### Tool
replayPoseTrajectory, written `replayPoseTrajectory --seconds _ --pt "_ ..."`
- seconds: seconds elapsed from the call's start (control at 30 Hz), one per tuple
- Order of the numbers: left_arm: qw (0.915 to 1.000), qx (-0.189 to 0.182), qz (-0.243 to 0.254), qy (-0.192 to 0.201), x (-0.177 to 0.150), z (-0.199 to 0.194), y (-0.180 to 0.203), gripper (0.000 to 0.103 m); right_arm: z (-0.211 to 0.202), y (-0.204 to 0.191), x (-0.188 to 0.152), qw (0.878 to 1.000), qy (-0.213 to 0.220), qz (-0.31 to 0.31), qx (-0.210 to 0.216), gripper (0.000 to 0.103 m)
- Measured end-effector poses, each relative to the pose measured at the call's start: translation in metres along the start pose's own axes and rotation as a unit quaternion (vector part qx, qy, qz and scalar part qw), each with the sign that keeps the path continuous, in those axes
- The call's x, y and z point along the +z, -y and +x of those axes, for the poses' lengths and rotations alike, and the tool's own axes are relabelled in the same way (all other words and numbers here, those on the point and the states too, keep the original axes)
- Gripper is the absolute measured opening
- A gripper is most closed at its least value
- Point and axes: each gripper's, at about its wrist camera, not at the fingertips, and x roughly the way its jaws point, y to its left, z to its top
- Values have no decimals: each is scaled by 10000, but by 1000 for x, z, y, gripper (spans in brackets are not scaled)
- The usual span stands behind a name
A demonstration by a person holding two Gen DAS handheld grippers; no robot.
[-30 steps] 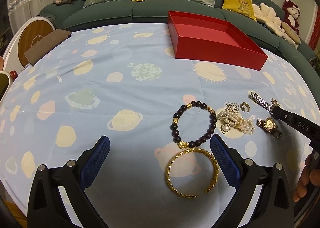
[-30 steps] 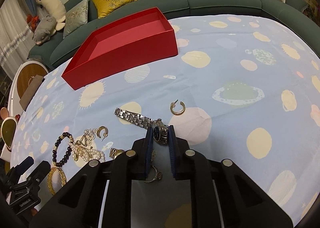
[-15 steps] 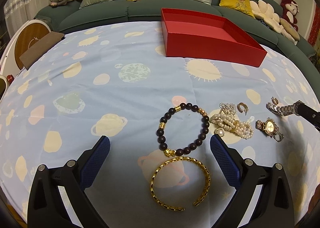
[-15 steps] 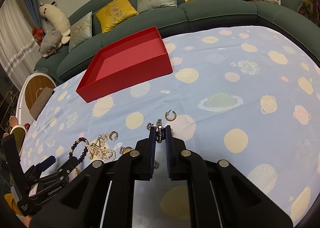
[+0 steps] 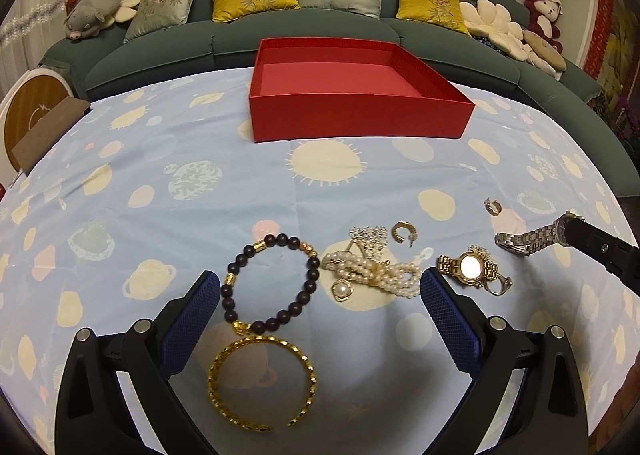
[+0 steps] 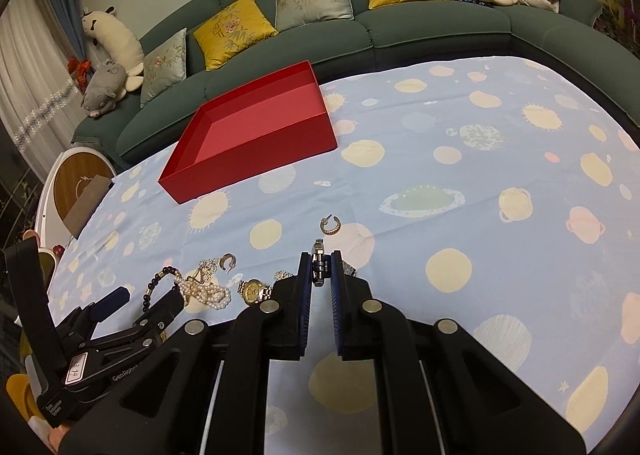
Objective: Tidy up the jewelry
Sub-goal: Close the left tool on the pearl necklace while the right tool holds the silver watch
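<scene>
My right gripper [image 6: 321, 260] is shut on a silver watch [image 5: 528, 239], holding it by the case above the cloth with the band hanging out; the band also shows between its pads in the right wrist view [image 6: 318, 264]. My left gripper [image 5: 320, 291] is open and empty, low over a dark bead bracelet [image 5: 269, 285] and a gold bangle [image 5: 262, 382]. A pearl necklace [image 5: 374, 273], a gold watch [image 5: 469, 267] and two hoop earrings [image 5: 403, 232] [image 5: 493, 206] lie on the cloth. An open, empty red box [image 5: 358, 115] stands at the far side.
A blue planet-print cloth [image 5: 160, 195] covers the table. A green sofa [image 5: 224, 43] with cushions and soft toys curves behind it. A brown board [image 5: 48, 131] and a round wooden stand [image 5: 32, 115] are at the far left edge.
My right gripper has lifted the silver watch off the cloth and raised it. My left gripper has pulled back and turned, so the box now sits straight ahead.
</scene>
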Motion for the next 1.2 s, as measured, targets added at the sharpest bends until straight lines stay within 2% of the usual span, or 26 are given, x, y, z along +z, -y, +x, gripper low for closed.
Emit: replayPoseTrajectory --seconds 0.07,0.13,0.27,0.3,0.33,0.4,0.53,0.73,0.83,0.97,1.2 --pt "10000 -53 5 -20 3 3 5 96 -1 1 0 10000 3 3 12 9" --pt "10000 -50 15 -80 4 8 10 90 -2 1 -1 10000 3 16 17 9" --pt "9995 126 6 -288 5 26 16 85 -2 1 -2 10000 -14 16 43 9" --pt "9993 168 -4 -342 4 31 17 79 -3 1 -2 10000 -15 7 51 9" --pt "9991 185 -8 -378 3 33 17 78 -3 1 -3 10000 -15 0 58 9" --pt "9993 218 -12 -313 2 32 19 77 -4 1 -4 10000 -25 -10 64 9" --pt "9994 37 108 -312 -1 28 20 59 -5 2 -5 10000 -36 6 55 9" --pt "9987 -241 39 -441 -6 18 3 39 -9 4 -4 10000 -21 25 87 9" --pt "9974 -461 -97 -543 -9 12 -8 39 -11 4 -4 9999 -8 21 99 9" --pt "9969 -570 -171 -518 -10 7 -8 39 -10 2 -4 9999 -17 23 118 9" --pt "9959 -599 -358 -578 -3 17 8 49 -7 -6 -4 9999 -40 -51 118 9"
